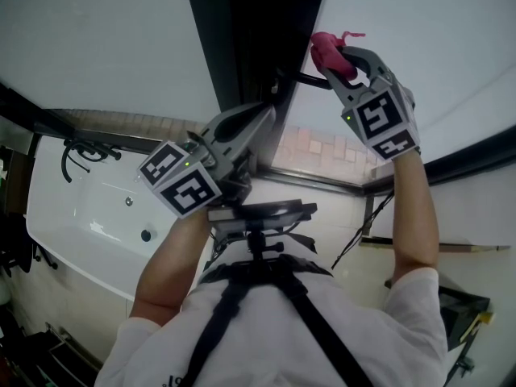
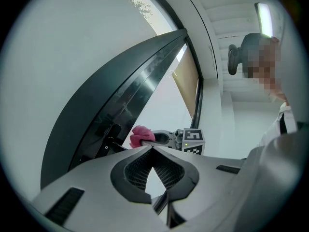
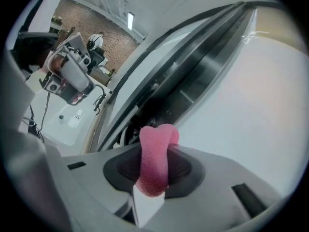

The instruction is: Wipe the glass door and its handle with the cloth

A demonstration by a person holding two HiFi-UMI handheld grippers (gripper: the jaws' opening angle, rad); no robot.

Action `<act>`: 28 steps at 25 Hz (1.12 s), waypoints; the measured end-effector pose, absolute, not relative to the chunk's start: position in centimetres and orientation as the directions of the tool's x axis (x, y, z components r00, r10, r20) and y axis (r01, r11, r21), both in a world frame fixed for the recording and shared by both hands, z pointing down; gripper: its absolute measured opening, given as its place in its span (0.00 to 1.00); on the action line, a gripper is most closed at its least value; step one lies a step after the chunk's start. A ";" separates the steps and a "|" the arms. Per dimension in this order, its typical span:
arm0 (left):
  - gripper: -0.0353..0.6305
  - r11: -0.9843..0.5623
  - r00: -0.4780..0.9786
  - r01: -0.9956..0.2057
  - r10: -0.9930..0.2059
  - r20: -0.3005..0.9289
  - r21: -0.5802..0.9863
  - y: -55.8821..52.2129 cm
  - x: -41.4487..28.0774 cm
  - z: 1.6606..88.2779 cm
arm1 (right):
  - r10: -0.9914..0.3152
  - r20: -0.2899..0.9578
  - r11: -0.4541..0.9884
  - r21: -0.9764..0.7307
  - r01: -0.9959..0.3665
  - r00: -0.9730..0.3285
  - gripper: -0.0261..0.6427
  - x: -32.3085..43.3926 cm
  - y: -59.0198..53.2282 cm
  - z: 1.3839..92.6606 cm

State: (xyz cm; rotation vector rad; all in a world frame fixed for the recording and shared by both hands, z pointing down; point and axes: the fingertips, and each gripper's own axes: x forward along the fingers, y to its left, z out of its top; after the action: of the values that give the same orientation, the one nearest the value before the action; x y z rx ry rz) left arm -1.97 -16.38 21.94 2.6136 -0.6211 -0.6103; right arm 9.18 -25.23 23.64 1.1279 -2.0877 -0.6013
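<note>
The glass door has a dark frame [image 1: 258,31] with pale glass [image 1: 419,47] to its right. Its black handle [image 1: 313,80] sticks out from the frame's edge. My right gripper [image 1: 343,59] is shut on a pink cloth [image 1: 329,52] and holds it against the glass just beside the handle. In the right gripper view the cloth [image 3: 155,158] bulges out between the jaws, with the frame [image 3: 193,81] ahead. My left gripper [image 1: 268,113] is shut with nothing in it, its tips close to the frame below the handle. From the left gripper view the cloth [image 2: 141,135] shows just beyond my left gripper [image 2: 153,148].
A white tub [image 1: 89,208] with a black tap [image 1: 81,153] lies at the left below the door. A patch of brick paving [image 1: 314,147] shows through the lower glass. A camera rig [image 1: 258,216] hangs at the person's chest.
</note>
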 end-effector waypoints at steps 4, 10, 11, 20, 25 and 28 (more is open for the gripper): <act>0.03 -0.828 0.809 -0.325 -0.494 -0.319 0.457 -16.3 -1.9 21.9 | -0.853 0.294 0.513 0.630 -0.583 -0.432 0.20 8.4 -24.4 21.1; 0.03 -0.819 0.813 -0.326 -0.498 -0.303 0.472 -16.3 -1.9 22.7 | -0.803 0.306 0.586 0.565 -0.581 -0.512 0.20 3.9 -24.3 21.3; 0.03 -0.815 0.812 -0.326 -0.501 -0.299 0.479 -16.3 -1.9 22.9 | -0.794 0.313 0.598 0.555 -0.578 -0.520 0.20 3.2 -24.4 21.5; 0.03 -0.795 0.800 -0.339 -0.525 -0.290 0.503 -16.4 -2.7 24.1 | -0.769 0.387 0.639 0.500 -0.585 -0.509 0.20 1.5 -25.6 25.3; 0.03 -0.798 0.805 -0.330 -0.517 -0.291 0.504 -16.4 -2.5 24.0 | -0.776 0.386 0.631 0.490 -0.601 -0.500 0.20 2.6 -25.0 25.3; 0.03 -0.802 0.809 -0.322 -0.509 -0.293 0.503 -16.4 -2.3 23.9 | -0.785 0.382 0.620 0.486 -0.616 -0.488 0.20 3.6 -24.5 25.4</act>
State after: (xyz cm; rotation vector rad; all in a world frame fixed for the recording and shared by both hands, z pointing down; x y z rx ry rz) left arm -2.26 -16.35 23.92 2.5583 -0.6210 -0.5858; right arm 3.59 -24.54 25.40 1.0963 -2.2646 -0.3817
